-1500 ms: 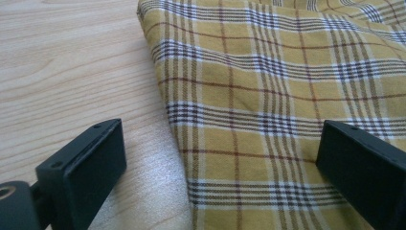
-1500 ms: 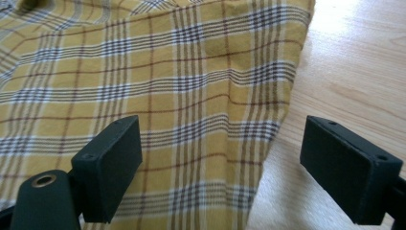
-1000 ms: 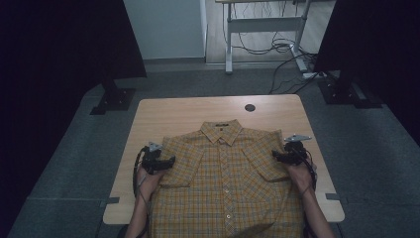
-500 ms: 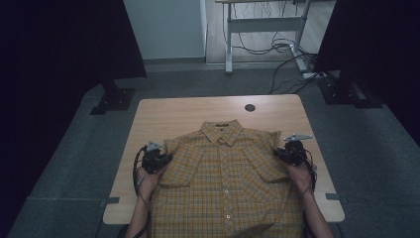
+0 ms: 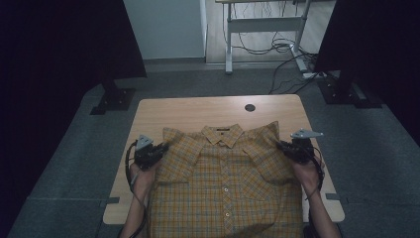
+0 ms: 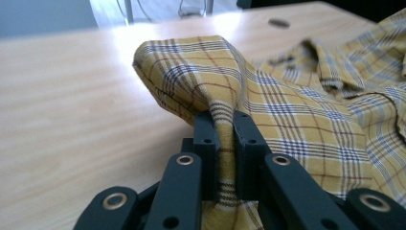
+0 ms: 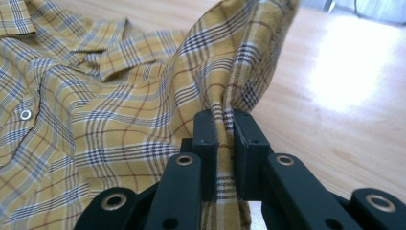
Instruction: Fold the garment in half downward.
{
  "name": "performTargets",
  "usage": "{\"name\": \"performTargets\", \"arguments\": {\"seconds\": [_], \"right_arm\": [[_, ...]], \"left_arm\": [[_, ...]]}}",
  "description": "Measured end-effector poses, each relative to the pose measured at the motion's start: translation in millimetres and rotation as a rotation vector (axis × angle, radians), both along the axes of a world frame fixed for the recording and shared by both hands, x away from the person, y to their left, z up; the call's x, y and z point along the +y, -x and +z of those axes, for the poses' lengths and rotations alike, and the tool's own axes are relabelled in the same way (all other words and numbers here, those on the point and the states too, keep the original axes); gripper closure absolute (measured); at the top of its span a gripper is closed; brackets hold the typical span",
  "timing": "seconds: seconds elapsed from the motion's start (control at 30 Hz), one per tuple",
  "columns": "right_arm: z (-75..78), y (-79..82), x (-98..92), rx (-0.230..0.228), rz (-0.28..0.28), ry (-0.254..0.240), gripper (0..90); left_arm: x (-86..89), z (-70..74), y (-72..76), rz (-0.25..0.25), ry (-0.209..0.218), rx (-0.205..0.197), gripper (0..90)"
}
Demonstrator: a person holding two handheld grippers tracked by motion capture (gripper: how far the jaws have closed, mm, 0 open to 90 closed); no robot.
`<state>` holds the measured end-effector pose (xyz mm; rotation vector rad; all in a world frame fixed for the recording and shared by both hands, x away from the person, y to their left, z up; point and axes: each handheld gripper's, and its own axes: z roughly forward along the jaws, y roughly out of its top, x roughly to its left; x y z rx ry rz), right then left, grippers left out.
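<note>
A yellow plaid shirt (image 5: 223, 188) lies front-up on the wooden table (image 5: 198, 111), buttoned, collar (image 5: 223, 134) pointing away from me. My left gripper (image 5: 161, 148) is shut on the shirt's left shoulder corner; its jaws have just been closing on the cloth. In the left gripper view the gripper (image 6: 225, 120) pinches a fold of the shirt (image 6: 306, 110) that rises off the table. My right gripper (image 5: 282, 146) is shut on the right shoulder corner. In the right gripper view the gripper (image 7: 224, 117) clamps a raised fold of the shirt (image 7: 110, 110).
A round cable hole (image 5: 250, 107) sits near the table's far edge. Bare wood stretches beyond the collar. Black stands (image 5: 114, 96) flank the table on the grey floor. A desk frame with loose cables (image 5: 282, 47) stands at the back. The shirt's hem hangs over the near edge.
Both grippers closed on the shirt's shoulder corners and rose, lifting the corners off the table. The shoulders now stand up in peaks instead of lying flat.
</note>
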<state>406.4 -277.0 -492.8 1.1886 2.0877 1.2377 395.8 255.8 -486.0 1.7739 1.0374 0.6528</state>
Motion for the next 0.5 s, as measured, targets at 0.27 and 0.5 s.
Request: {"name": "performTargets", "arguments": {"seconds": [0.27,0.5], "right_arm": [[15.1,39.8,-0.4,-0.076,0.013,-0.009,80.9],[3.0,73.7,-1.5,-0.089,0.025,0.004,80.8]], "left_arm": [[-7.5,19.3,42.9,-0.027,-0.080,-0.132,81.7],[-14.4,2.2,81.0,-0.022,-0.209,-0.177,81.6]]}}
